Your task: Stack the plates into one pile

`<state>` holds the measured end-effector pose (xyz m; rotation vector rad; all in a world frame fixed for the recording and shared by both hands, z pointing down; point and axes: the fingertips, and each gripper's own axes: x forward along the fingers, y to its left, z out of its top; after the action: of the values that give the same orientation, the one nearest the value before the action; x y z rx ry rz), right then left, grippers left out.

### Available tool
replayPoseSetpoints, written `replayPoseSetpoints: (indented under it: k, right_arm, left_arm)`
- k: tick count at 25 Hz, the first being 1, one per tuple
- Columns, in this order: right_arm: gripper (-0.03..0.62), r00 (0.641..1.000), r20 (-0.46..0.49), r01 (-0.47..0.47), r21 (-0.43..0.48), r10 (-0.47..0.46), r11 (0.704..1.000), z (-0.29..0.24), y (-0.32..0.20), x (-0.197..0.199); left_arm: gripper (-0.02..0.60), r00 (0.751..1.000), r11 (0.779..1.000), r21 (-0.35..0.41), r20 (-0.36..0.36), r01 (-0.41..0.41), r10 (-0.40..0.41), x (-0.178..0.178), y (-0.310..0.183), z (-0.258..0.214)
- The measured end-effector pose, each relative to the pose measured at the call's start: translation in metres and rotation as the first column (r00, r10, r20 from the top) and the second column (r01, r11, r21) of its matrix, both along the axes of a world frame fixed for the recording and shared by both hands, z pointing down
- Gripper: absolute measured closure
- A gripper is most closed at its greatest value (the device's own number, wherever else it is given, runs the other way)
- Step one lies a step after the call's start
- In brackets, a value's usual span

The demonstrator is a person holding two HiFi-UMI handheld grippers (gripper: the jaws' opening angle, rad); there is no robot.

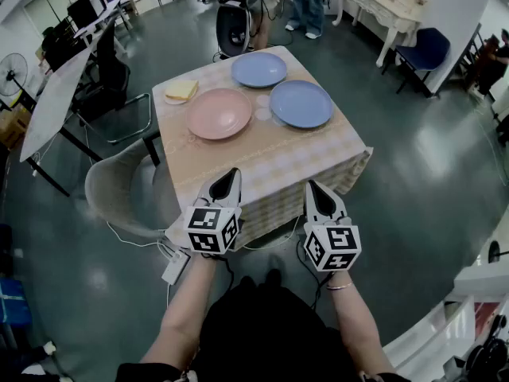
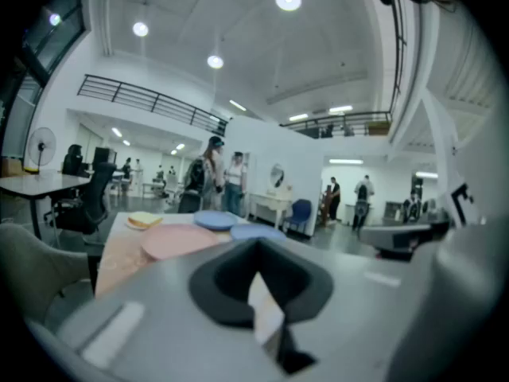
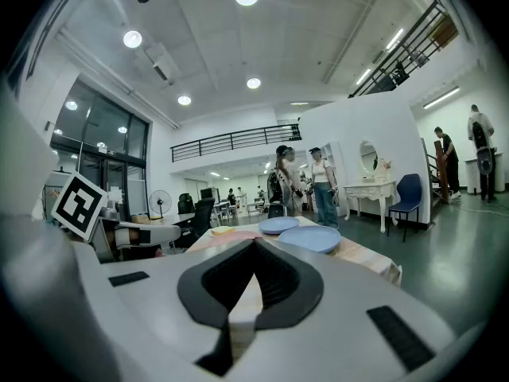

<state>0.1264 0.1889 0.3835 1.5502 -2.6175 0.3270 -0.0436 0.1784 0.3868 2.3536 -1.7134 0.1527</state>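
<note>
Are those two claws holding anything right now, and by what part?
Nothing is held. The left gripper and right gripper are both shut and empty; the pink plate, the near blue plate and the far blue plate lie untouched.

I see the worktop [image 1: 280, 164], under a checked cloth [image 1: 348, 172], carrying a pink plate [image 1: 219, 113]. A nearer blue plate [image 1: 301, 103] lies just right of the pink plate, a farther blue plate [image 1: 259, 69] beyond it, and a yellow block [image 1: 181, 91] beyond-left.

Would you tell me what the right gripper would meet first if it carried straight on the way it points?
Probably the nearer blue plate: the shut right gripper aims across bare tablecloth toward it, though its slight downward tilt might touch cloth first.
</note>
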Motion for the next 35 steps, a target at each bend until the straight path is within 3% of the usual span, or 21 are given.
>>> replayPoseSetpoints:
  k: [14, 27, 29, 35]
  right_arm:
    - [0.591, 0.999, 0.031, 0.021, 0.003, -0.021, 1.0, -0.001, -0.008, 0.006]
    - [0.586, 0.988, 0.049, 0.143, 0.012, -0.143, 0.99, -0.003, -0.051, -0.033]
    - [0.508, 0.985, 0.065, 0.162, -0.001, -0.162, 0.987, -0.001, -0.06, -0.042]
    - [0.428, 0.972, 0.091, 0.222, -0.04, -0.218, 0.974, 0.007, -0.091, -0.078]
  left_arm:
    - [0.574, 0.998, 0.998, -0.019, 0.031, 0.054, -0.053, -0.005, -0.008, 0.008]
    - [0.568, 0.974, 0.976, -0.007, 0.059, 0.218, -0.217, -0.071, -0.026, 0.003]
    - [0.558, 0.971, 0.972, -0.013, 0.057, 0.235, -0.234, -0.082, -0.031, 0.006]
    - [0.511, 0.964, 0.963, -0.045, 0.045, 0.264, -0.263, -0.117, -0.053, 0.021]
